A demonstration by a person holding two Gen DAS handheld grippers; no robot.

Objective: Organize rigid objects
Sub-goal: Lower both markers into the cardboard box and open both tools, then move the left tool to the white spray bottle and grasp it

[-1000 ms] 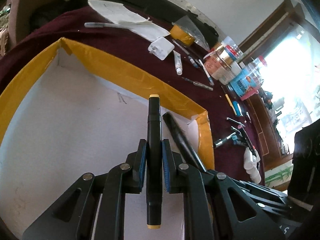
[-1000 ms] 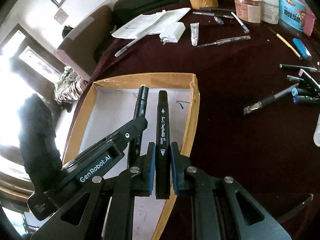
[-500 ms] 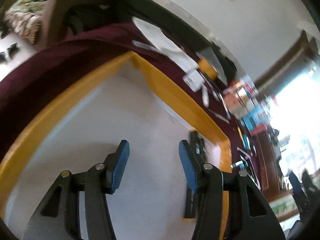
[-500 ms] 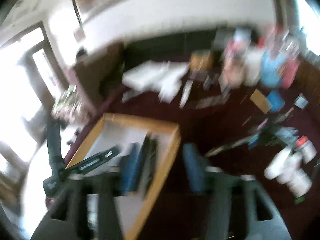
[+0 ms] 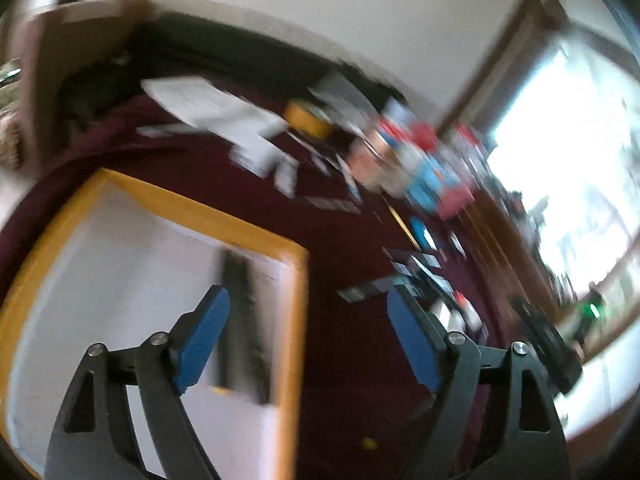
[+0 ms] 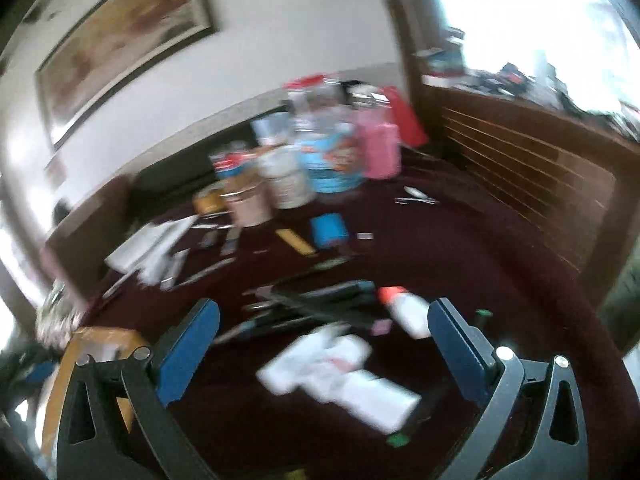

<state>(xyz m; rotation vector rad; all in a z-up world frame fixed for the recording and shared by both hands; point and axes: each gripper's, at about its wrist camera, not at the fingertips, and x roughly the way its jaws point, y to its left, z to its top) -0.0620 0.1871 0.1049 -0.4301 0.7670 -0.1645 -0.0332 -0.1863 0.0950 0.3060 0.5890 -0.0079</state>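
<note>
Markers (image 5: 240, 320) that I held a second ago now lie in the yellow-rimmed box (image 5: 298, 320), lower left of frame. My left gripper (image 5: 308, 340) and right gripper (image 6: 324, 344) are both opening, empty, the right swinging over the loose pens (image 6: 308, 304) on the surface (image 6: 460, 240).

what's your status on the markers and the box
Left gripper and right gripper opening, both empty. Dark markers lie inside yellow-rimmed cardboard box. Loose pens ahead on maroon cloth; path clear.

No writing can be read in either wrist view. Motion blur smears the printed containers (image 6: 332, 164) and papers (image 5: 216, 108) on the tabletop (image 6: 460, 248).
</note>
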